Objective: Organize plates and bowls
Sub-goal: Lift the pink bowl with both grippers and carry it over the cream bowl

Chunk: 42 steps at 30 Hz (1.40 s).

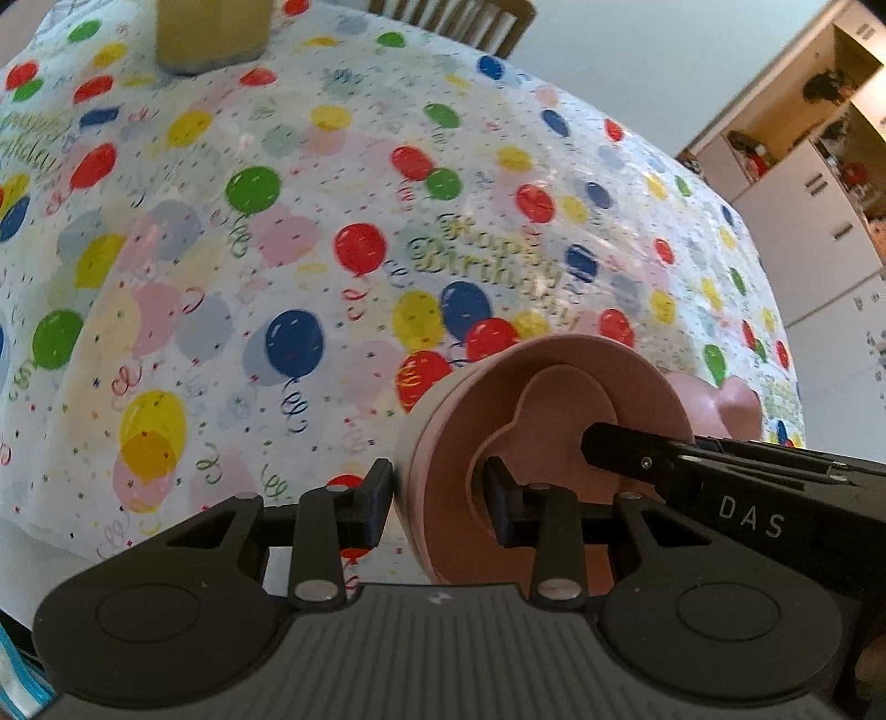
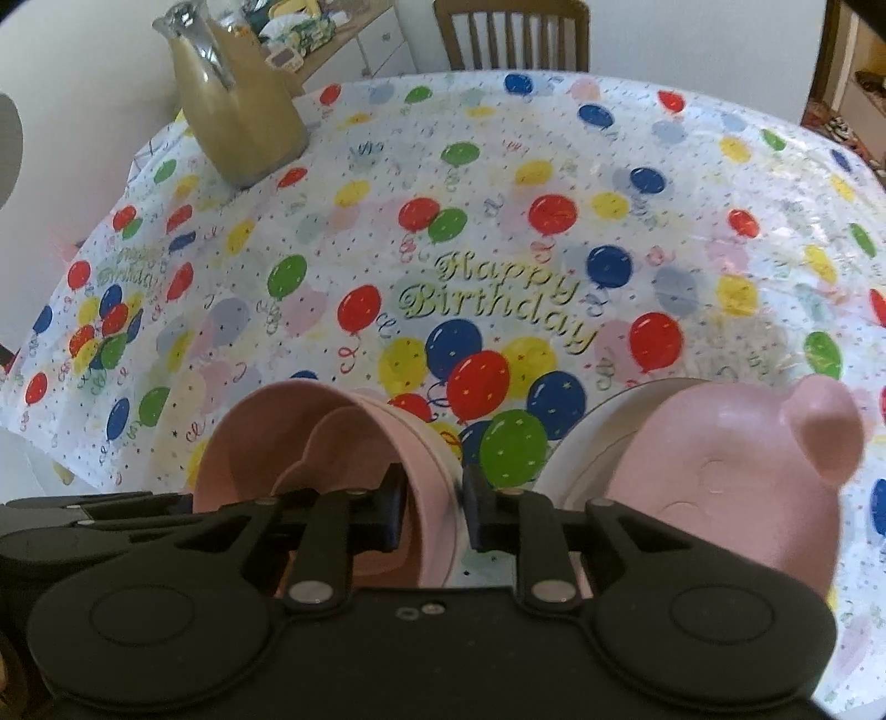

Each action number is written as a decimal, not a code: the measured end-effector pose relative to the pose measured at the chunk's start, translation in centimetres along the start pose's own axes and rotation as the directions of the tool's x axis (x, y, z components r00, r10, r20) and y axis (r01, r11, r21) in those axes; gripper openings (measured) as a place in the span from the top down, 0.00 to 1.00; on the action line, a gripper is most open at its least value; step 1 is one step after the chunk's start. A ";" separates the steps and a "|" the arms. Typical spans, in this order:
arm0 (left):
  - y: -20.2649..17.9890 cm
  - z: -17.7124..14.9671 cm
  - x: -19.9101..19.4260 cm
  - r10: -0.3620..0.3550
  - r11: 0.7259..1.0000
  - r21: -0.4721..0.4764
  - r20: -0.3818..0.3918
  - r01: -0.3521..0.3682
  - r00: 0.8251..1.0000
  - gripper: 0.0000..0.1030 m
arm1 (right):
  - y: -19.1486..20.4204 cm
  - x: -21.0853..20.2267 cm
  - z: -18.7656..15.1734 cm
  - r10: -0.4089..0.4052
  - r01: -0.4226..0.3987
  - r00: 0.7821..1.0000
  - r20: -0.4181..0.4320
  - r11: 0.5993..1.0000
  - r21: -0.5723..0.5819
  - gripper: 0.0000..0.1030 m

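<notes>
A pink bowl [image 1: 554, 399] with a heart-shaped floor is gripped from both sides. My left gripper [image 1: 440, 498] is shut on its left wall, one finger outside and one inside. My right gripper [image 2: 434, 512] is shut on the opposite wall of the bowl [image 2: 260, 443], and its black finger [image 1: 626, 451] reaches over the rim in the left wrist view. A pink bear-shaped plate [image 2: 720, 487] with a round ear lies on a white plate [image 2: 598, 421] just right of the bowl; it also peeks out behind the bowl [image 1: 731, 404].
A balloon-print "Happy Birthday" tablecloth [image 2: 498, 249] covers the table. A glass pitcher of beige liquid [image 2: 243, 111] stands at the far left corner. A wooden chair [image 2: 509, 33] sits behind the far edge. White cabinets [image 1: 803, 221] stand to the right.
</notes>
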<state>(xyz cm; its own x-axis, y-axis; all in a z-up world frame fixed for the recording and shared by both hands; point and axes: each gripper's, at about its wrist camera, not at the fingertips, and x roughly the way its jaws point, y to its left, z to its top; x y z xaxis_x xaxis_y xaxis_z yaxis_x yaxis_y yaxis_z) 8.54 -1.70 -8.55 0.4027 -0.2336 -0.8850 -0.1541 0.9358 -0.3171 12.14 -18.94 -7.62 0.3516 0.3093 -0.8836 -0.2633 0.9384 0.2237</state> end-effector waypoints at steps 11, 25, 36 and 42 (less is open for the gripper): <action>-5.8 0.6 -0.2 -0.044 0.989 0.140 -0.018 0.046 0.999 0.66 | -3.6 -3.8 -0.8 -0.069 0.063 0.996 0.061 0.994 0.095 0.81; -14.0 0.1 3.7 -0.047 0.960 0.270 -0.093 0.071 0.995 0.66 | -11.5 -5.8 -2.6 -0.129 0.112 0.990 0.062 0.966 0.233 0.80; -16.7 -0.3 7.1 -0.013 0.955 0.292 -0.160 0.060 0.987 0.66 | -15.5 -4.7 -3.1 -0.121 0.114 0.993 0.009 0.953 0.281 0.81; -17.1 -0.5 8.4 0.000 0.955 0.293 -0.181 0.054 0.983 0.66 | -16.6 -3.9 -3.2 -0.110 0.111 0.994 -0.020 0.950 0.291 0.81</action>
<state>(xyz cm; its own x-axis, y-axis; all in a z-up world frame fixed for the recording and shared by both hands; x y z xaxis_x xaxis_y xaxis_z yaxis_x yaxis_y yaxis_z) 14.12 -19.74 -10.69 0.2325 -0.2773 -0.9322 0.1384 0.9582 -0.2504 12.30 -36.25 -9.23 0.3605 0.2008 -0.9109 0.0504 0.9709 0.2340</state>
